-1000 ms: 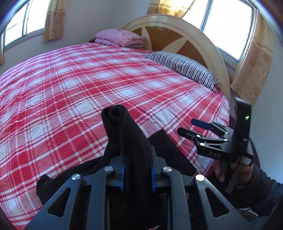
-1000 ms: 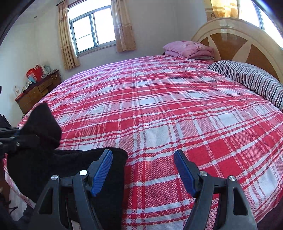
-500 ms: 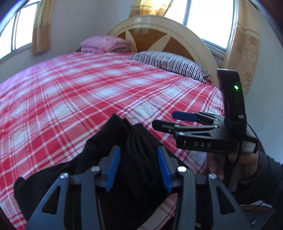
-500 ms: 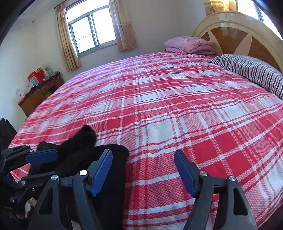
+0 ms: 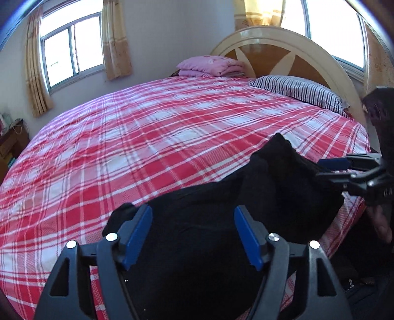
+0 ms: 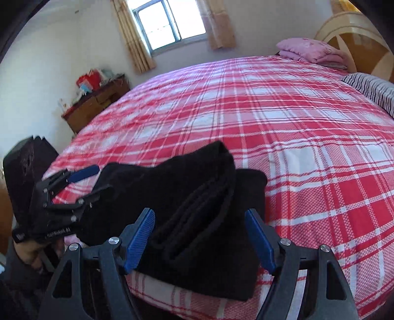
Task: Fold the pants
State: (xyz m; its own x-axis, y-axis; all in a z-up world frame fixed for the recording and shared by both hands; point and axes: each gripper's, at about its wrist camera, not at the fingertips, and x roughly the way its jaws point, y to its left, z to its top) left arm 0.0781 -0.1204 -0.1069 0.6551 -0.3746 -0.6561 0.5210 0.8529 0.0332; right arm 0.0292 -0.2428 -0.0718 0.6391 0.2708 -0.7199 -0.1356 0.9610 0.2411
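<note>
Left wrist view, room: a bed [image 5: 152, 137] with a red and white plaid sheet, a striped pillow [image 5: 298, 89] and folded pink bedding [image 5: 211, 65] by a curved headboard [image 5: 283, 46]
Left wrist view, pants: black pants [image 5: 221, 201] heaped at the near bed edge
Left wrist view, claw: left gripper [image 5: 193, 232] wide apart, empty, above the pants; a second ago it pinched them
Right wrist view, room: a wooden dresser [image 6: 96, 103] stands under a window [image 6: 170, 22]
Right wrist view, claw: right gripper [image 6: 199, 236] wide, over the pants [image 6: 197, 197], holding nothing
</note>
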